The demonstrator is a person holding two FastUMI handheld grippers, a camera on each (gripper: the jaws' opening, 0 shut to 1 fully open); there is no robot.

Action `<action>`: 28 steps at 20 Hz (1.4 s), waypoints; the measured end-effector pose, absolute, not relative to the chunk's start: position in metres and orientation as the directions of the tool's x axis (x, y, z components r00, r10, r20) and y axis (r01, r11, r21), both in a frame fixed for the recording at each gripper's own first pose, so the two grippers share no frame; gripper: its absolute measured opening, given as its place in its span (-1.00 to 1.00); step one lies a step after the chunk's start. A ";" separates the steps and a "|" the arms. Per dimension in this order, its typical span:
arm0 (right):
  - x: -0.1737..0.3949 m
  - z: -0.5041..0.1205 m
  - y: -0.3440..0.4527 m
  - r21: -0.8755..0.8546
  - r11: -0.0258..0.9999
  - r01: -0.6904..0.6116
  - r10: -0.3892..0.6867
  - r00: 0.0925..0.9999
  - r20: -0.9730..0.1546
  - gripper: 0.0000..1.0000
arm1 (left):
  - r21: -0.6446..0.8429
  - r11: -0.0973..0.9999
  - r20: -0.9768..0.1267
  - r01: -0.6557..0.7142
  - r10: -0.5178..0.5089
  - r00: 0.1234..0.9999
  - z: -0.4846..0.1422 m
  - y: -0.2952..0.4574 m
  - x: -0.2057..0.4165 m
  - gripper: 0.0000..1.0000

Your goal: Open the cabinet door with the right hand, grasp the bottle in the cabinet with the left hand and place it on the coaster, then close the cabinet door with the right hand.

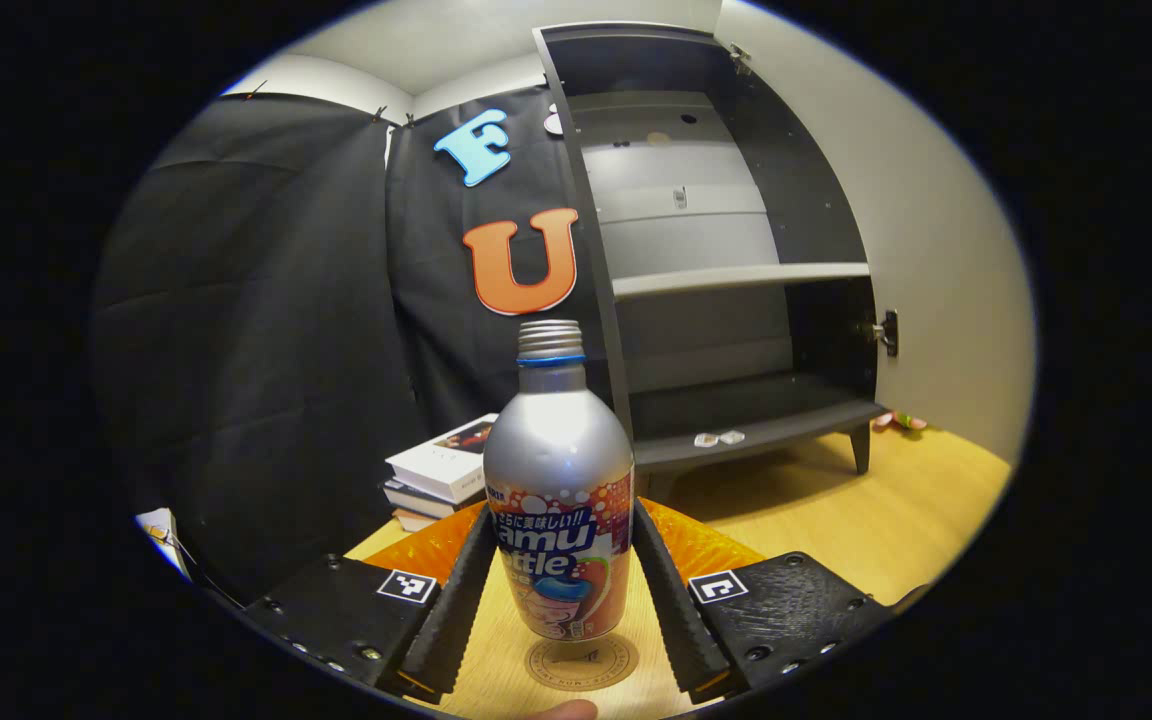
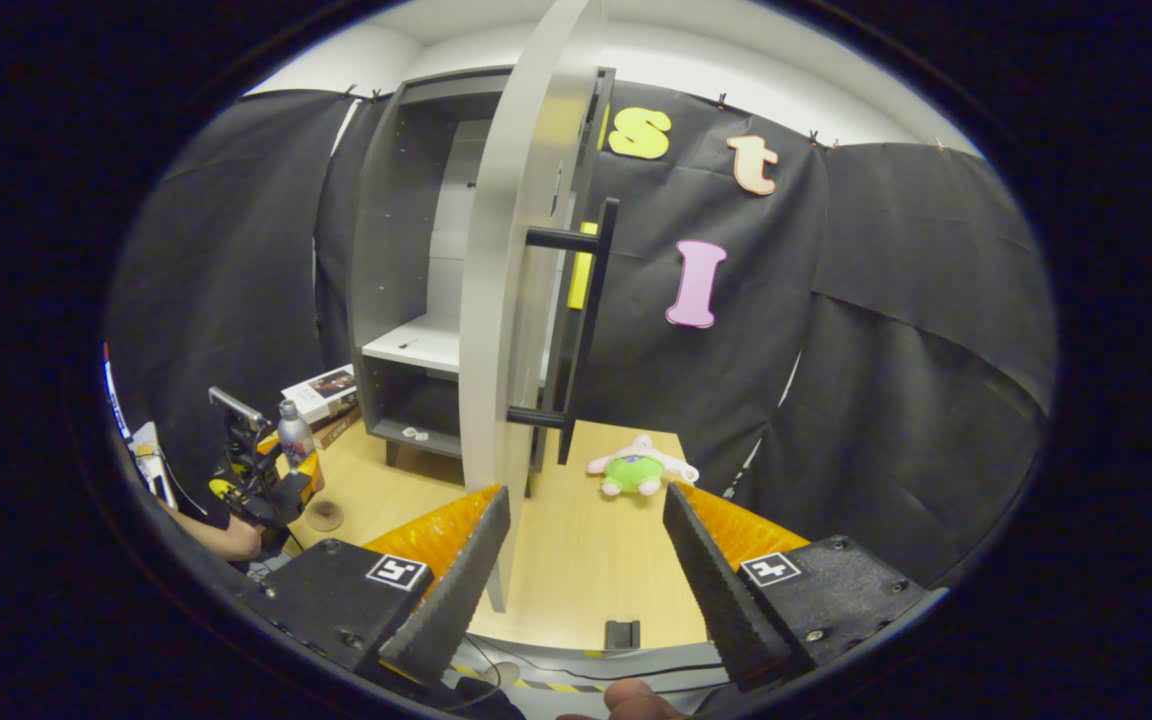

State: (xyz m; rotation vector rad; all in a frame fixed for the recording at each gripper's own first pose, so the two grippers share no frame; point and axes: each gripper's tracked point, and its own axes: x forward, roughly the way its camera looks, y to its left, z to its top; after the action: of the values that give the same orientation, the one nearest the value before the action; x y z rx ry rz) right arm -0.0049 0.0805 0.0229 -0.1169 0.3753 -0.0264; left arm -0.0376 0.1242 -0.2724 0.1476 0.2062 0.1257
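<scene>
A silver bottle (image 1: 561,480) with an orange label stands upright between my left gripper's (image 1: 563,520) fingers, which press on both its sides. Its base hangs just above the round coaster (image 1: 578,662) on the wooden table. In the right gripper view the bottle (image 2: 293,432) sits in the left gripper (image 2: 251,470), a little left of and above the coaster (image 2: 324,516). The cabinet (image 1: 716,280) stands open, its shelves bare. My right gripper (image 2: 586,495) is open, close to the lower edge of the swung-out door (image 2: 511,300), below its black handle (image 2: 586,330).
Stacked books (image 1: 441,470) lie left of the cabinet. Two small pieces (image 1: 719,438) rest on the bottom shelf. A green and pink plush toy (image 2: 636,470) lies on the table (image 2: 576,560) beyond the door. A person's arm (image 2: 226,535) holds the left gripper.
</scene>
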 end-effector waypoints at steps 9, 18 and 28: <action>-0.008 0.023 0.084 -0.152 0.987 0.061 -0.118 0.908 -0.401 0.89 | 0.090 0.991 -0.243 -0.104 0.123 0.962 -0.342 0.135 -0.049 0.56; 0.001 0.018 0.078 -0.123 0.989 0.079 -0.124 0.900 -0.417 0.98 | 0.062 0.995 -0.306 -0.081 0.096 0.947 -0.358 0.127 -0.063 0.95; 0.010 0.009 0.076 -0.125 0.991 0.052 -0.100 0.901 -0.421 0.98 | 0.106 0.990 -0.314 -0.096 0.125 0.941 -0.352 0.135 -0.072 0.94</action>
State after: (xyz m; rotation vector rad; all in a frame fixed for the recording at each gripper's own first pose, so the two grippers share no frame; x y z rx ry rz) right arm 0.0103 0.0755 0.0089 -0.1115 0.4411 -0.0790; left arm -0.0720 0.1352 -0.3519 0.0899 0.3259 0.1132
